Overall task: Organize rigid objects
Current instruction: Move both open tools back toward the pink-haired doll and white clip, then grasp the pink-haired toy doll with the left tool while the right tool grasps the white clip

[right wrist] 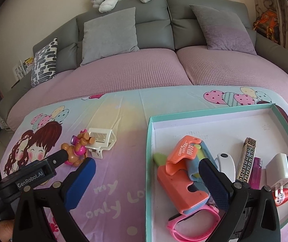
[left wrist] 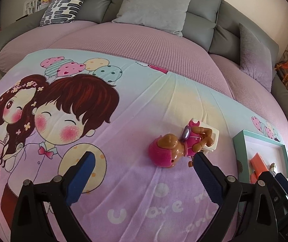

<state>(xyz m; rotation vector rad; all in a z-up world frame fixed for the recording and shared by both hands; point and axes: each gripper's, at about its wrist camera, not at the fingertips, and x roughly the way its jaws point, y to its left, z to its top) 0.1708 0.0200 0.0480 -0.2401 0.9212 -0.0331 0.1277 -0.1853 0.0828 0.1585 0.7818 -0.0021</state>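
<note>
Toy dog [left wrist: 174,149] lying on the bedsheet [left wrist: 135,104] beside a white clip [right wrist: 101,141].
Both claws, left gripper [left wrist: 144,161] and right gripper [right wrist: 147,168], are held wide and empty; the right is over the tray's [right wrist: 149,161] left edge.

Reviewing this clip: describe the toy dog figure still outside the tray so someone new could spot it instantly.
On the cartoon bedsheet, look left of the teal tray, where two loose items lie touching. The toy dog figure is the brown one in a magenta outfit, lying on its side; its neighbour, the white plastic clip, is plain white.
</note>
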